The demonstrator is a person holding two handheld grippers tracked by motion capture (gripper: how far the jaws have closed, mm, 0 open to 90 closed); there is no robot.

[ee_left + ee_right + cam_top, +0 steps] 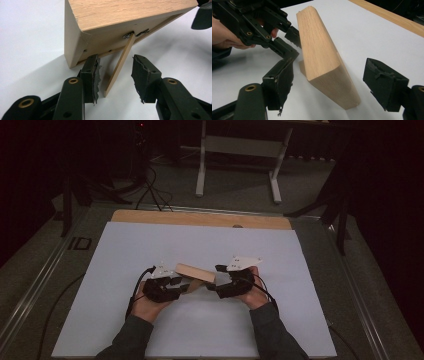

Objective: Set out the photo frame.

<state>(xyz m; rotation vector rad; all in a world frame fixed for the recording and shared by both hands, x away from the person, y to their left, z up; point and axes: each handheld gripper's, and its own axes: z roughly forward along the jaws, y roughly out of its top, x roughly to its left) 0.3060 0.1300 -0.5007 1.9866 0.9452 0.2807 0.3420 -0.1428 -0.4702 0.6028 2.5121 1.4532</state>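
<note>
A light wooden block-shaped frame (195, 272) stands tilted on the white sheet, propped by a thin wooden strut (120, 66) hinged to its back. My left gripper (186, 285) is at its left end. In the left gripper view, my left gripper (116, 68) has a jaw on each side of the strut, with gaps to both pads, so it is open. My right gripper (214, 285) is at the frame's right end. Its jaws (332, 80) stand wide on either side of the frame's (319, 52) near end without touching it. The left gripper (287, 37) shows behind the frame.
The white sheet (200, 330) covers a table with a bare wooden strip (200, 218) along the far edge. A white stand (237, 150) and cables (150, 190) are on the floor beyond. Metal rails run along both sides.
</note>
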